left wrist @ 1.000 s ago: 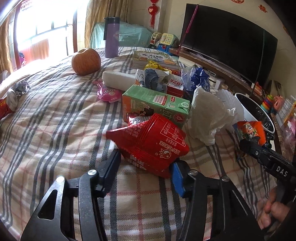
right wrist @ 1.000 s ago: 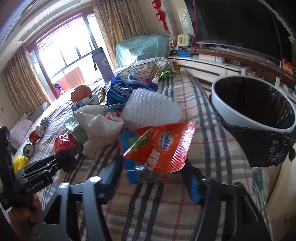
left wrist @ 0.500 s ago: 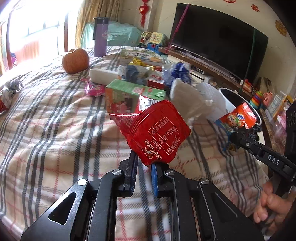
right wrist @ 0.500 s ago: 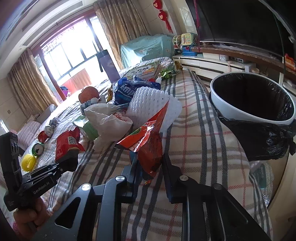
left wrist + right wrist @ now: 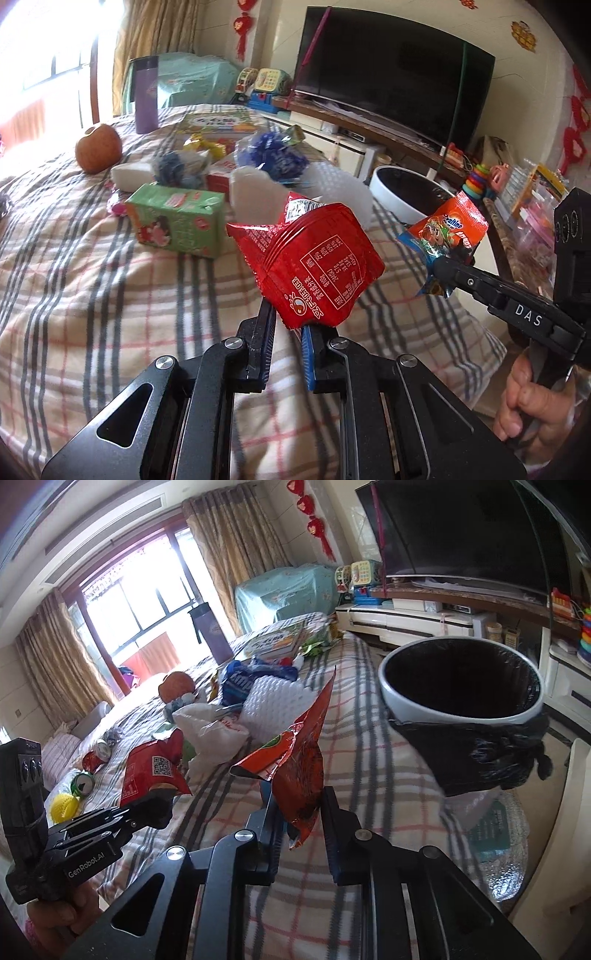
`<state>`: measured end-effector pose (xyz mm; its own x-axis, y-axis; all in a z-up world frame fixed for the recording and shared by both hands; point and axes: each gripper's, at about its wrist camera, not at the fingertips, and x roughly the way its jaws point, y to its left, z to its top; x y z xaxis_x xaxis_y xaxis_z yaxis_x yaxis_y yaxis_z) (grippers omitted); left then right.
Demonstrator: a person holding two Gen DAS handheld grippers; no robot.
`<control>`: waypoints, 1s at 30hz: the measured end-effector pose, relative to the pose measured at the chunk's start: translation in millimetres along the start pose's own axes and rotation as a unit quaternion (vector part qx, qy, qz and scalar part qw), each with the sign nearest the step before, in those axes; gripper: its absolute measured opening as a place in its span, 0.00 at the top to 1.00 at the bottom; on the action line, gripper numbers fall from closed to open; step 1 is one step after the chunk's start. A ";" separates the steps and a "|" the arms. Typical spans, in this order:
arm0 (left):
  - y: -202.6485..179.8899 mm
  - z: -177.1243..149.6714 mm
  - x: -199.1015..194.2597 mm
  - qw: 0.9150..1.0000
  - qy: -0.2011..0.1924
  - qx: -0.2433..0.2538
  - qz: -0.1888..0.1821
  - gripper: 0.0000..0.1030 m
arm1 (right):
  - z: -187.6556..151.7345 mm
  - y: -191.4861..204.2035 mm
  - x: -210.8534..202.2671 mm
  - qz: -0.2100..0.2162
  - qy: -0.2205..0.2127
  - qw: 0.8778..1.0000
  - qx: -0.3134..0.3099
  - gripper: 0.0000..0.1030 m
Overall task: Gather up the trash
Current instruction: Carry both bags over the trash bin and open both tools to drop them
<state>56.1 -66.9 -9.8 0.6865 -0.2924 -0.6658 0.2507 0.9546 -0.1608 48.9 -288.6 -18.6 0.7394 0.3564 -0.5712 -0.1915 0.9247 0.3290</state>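
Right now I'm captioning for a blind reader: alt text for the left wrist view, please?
The left hand-held gripper holds a red wrapper above a plaid bed. At right, the right hand-held gripper holds an orange wrapper near a white bin.

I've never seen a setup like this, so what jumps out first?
Two handheld grippers each pinch a snack wrapper above a plaid bed: the left gripper holds a red wrapper, the right gripper an orange Ovaltine wrapper. A black-lined trash bin waits at the bed's right edge.
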 end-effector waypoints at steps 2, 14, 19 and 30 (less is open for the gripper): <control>-8.4 5.7 3.9 1.000 0.000 0.007 -0.006 0.88 | 2.5 -9.5 -5.2 -0.007 -0.006 1.000 0.007 0.81; -67.7 39.7 29.7 0.997 -0.002 0.053 -0.049 0.88 | 21.2 -61.7 -27.8 -0.048 -0.031 0.997 0.043 0.81; -91.3 53.6 42.7 0.996 0.000 0.068 -0.061 0.88 | 31.4 -80.5 -29.2 -0.060 -0.034 0.996 0.050 0.81; -128.0 85.5 77.1 0.993 0.010 0.095 -0.070 0.88 | 57.4 -118.2 -25.1 -0.083 -0.035 0.994 0.064 0.81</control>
<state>135.3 -216.5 21.7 0.6227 -0.4176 -0.6617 0.4683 0.8764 -0.1124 90.1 -414.5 0.1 0.7978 0.1867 -0.5732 0.0172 0.9434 0.3312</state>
